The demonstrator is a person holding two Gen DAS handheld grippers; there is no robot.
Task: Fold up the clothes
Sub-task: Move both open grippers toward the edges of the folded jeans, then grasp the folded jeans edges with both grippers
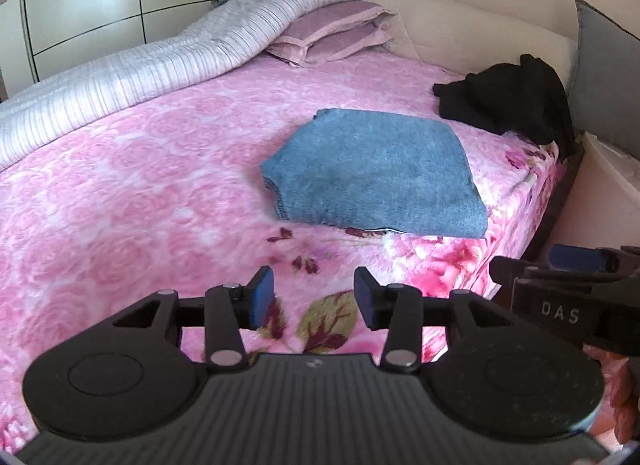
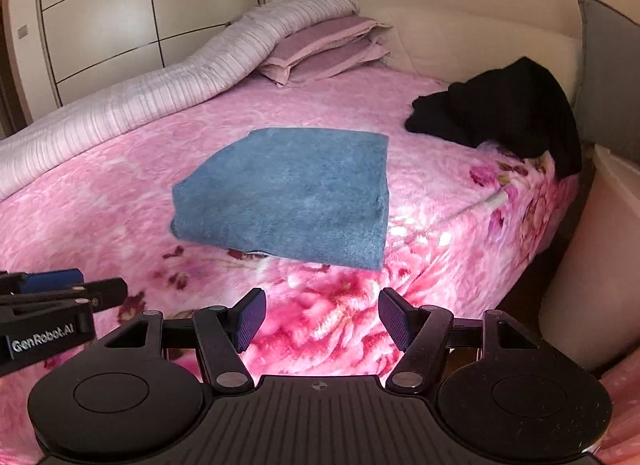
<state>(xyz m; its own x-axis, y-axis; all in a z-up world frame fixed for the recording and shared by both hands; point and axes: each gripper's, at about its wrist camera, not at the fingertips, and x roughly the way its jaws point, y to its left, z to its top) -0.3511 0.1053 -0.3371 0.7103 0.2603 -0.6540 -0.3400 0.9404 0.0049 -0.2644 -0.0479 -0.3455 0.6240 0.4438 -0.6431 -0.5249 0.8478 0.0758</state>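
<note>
Blue one folded, black one waiting

Both claws are hanging apart and empty over the bed (image 1: 120, 185): left claw (image 1: 314, 297), right claw (image 2: 322, 319). The blue garment (image 2: 288, 193) is lying squared up mid-bed, the black garment (image 2: 500, 113) bunched near the headboard corner. I'm thinking grab that by two edges and spread it flat first.

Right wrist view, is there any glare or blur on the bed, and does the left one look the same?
Right wrist view: blown-out glare on the pink blanket beside the blue towel. Left wrist view: no glare, blanket softly blurred, walls bowed by fisheye.
</note>
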